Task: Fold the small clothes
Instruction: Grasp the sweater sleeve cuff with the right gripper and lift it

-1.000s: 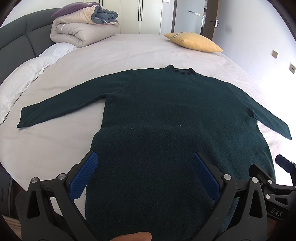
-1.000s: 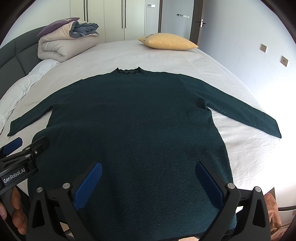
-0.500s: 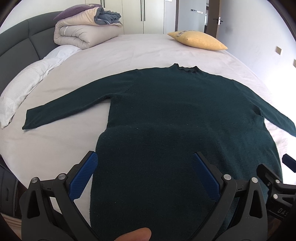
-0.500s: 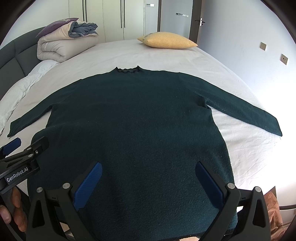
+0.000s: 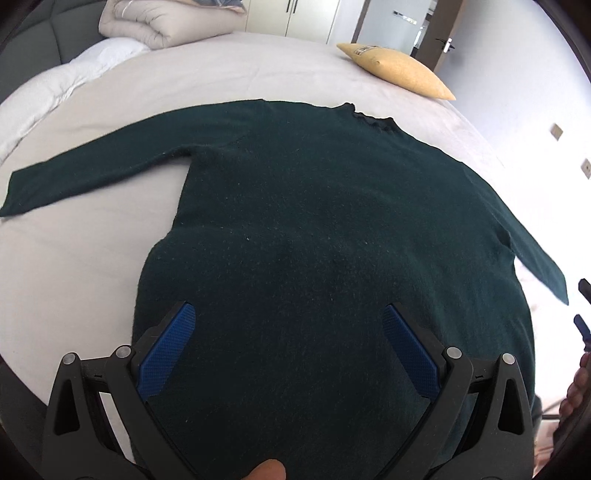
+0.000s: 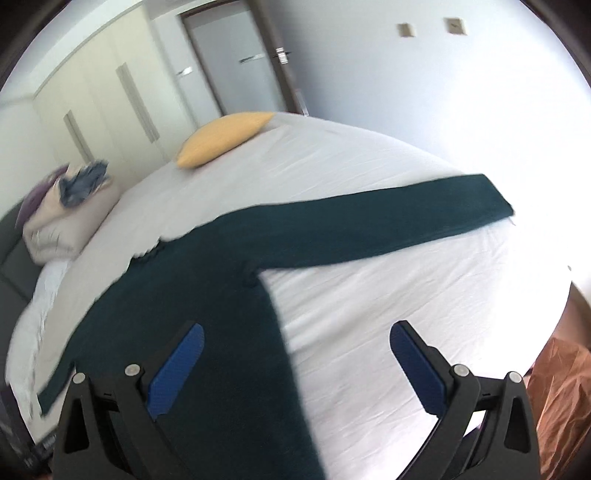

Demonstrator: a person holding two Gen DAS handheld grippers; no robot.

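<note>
A dark green long-sleeved sweater (image 5: 332, 229) lies flat on the bed, collar away from me, both sleeves spread out. My left gripper (image 5: 288, 332) is open and empty, hovering over the sweater's lower body near the hem. My right gripper (image 6: 295, 354) is open and empty, over the sweater's right side edge and the bare sheet. The sweater (image 6: 229, 295) shows in the right wrist view with its right sleeve (image 6: 388, 229) stretched toward the bed's right edge. The left sleeve (image 5: 92, 173) reaches left.
The bed (image 5: 74, 258) has a pale sheet. A yellow pillow (image 5: 399, 74) lies at the far side and a rolled duvet (image 5: 159, 26) at the far left. A wall and door (image 6: 240, 74) stand beyond. An orange-brown fabric (image 6: 561, 398) is at the right edge.
My right gripper has swung to the right, now facing the right sleeve and the wall. My left gripper has moved forward and lower over the sweater's body. The sweater has not moved.
</note>
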